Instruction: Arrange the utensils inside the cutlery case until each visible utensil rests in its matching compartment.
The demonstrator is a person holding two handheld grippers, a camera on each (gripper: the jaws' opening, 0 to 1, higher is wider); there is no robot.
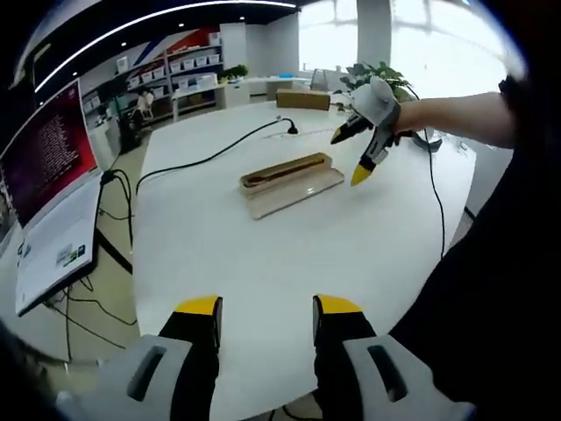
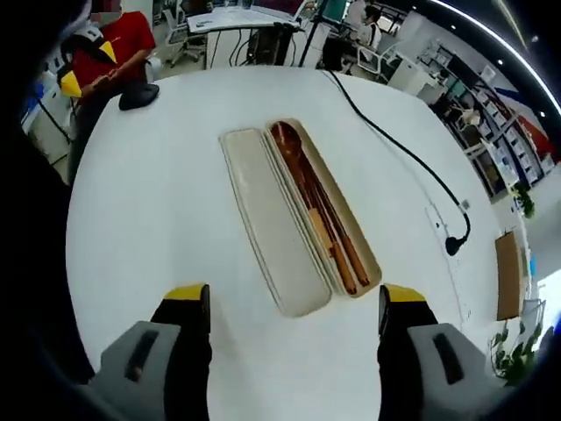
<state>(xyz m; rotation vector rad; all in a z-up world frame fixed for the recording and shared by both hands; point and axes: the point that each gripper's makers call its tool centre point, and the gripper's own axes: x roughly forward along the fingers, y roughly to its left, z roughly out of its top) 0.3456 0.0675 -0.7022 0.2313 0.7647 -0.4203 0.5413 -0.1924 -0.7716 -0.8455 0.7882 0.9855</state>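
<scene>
Right gripper view, one cutlery case (image 2: 302, 219) lying open, wooden utensils (image 2: 320, 210) inside, both grippers' jaws released.

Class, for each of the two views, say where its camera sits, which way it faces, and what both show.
Left gripper view: rides the left claw, low at the table edge, facing across toward the cutlery case; the right claw and a forearm enter.
Right gripper view: rides the right claw, above, looking down into the open case.
Shared: case, white table, black cable.
</scene>
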